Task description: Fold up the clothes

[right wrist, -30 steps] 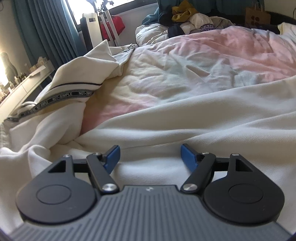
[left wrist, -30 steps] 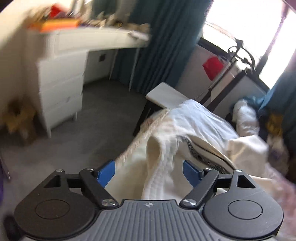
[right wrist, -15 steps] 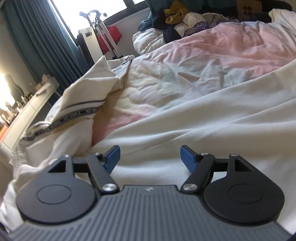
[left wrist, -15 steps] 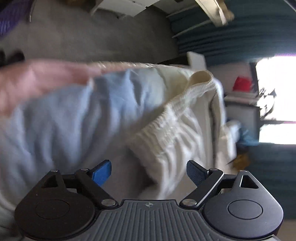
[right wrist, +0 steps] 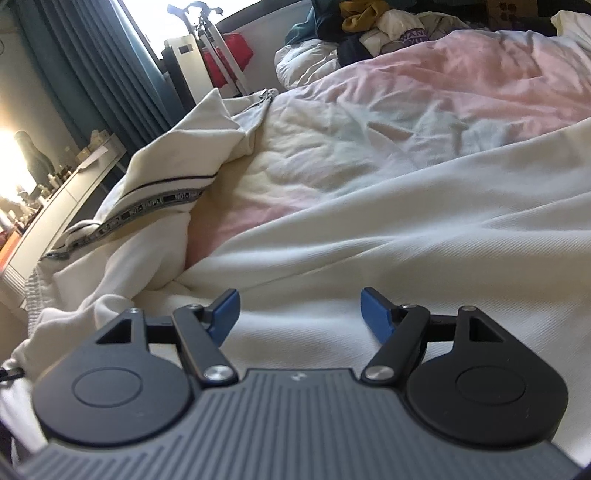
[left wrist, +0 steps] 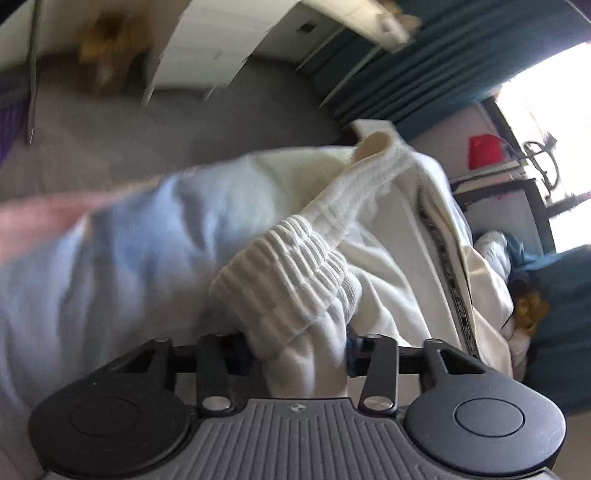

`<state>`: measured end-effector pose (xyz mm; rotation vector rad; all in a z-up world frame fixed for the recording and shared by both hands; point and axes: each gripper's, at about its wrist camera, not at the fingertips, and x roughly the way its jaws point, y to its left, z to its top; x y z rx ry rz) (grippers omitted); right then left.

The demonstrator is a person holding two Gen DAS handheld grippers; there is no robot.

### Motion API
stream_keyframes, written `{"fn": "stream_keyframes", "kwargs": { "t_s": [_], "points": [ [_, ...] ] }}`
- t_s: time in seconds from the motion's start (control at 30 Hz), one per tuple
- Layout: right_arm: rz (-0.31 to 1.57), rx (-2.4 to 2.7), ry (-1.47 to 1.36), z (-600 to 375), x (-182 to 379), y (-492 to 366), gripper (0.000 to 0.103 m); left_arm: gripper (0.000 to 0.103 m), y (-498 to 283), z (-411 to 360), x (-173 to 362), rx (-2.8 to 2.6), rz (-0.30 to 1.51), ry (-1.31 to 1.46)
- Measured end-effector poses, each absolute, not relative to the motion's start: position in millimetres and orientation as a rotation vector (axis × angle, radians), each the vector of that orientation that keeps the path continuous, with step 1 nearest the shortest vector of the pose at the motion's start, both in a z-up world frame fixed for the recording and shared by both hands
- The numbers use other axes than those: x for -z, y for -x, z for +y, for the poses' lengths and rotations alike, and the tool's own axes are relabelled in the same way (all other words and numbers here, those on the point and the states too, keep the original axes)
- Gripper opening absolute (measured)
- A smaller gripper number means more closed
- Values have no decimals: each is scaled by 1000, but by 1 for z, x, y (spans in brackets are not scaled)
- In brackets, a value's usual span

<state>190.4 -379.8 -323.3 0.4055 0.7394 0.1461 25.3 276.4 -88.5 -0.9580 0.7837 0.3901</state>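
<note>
cream garment (left wrist: 391, 266) lies bunched along the left edge of the bed (right wrist: 424, 122), and its ribbed elastic waistband (left wrist: 291, 273) runs straight down into the left gripper (left wrist: 299, 350). the fabric fills the gap between that gripper's fingers, hiding most of the blue pads, and the two fingers press in against the cloth from both sides, so the left gripper is clamped on the waistband. a dark printed stripe (left wrist: 447, 273) runs along the garment just right of the held part. the left wrist view is tilted, with grey floor (left wrist: 155, 147) above the cloth and teal curtains (left wrist: 399, 74) toward the upper right.

in the right wrist view the same cream garment (right wrist: 424, 258) spreads across the near part of the bed, directly under and ahead of the right gripper (right wrist: 299, 314). its blue fingers (right wrist: 223, 314) stand wide apart with nothing between them, hovering just over the flat fabric. the striped part of the garment (right wrist: 159, 199) is heaped toward the bed's left edge, and the pink and pale duvet (right wrist: 480, 74) stretches beyond it to a pile of clothes (right wrist: 373, 22) at the far edge.

half a second ago the left gripper's fingers were spread with the waistband ahead of them, not between them; now they have closed on it. the right gripper has barely shifted and remains spread.
</note>
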Motion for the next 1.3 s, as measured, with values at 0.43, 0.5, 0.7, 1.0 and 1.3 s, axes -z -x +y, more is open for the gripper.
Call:
{"fn": "stream_keyframes", "kwargs": {
  "t_s": [0.43, 0.5, 0.7, 1.0, 1.3],
  "points": [
    [750, -138, -243, -363, 328, -194, 75, 52, -45, 263, 71, -360, 961, 641],
    [746, -139, -238, -362, 328, -193, 75, 60, -47, 262, 73, -344, 984, 629],
    [711, -143, -308, -371, 317, -191, 74, 83, -12, 259, 45, -312, 975, 576],
    [569, -186, -291, -376, 271, -173, 74, 98, 36, 198, -31, -272, 711, 274],
    [460, -191, -259, -379, 241, -152, 74, 98, 3, 91, -32, -84, 569, 133]
  ]
}}
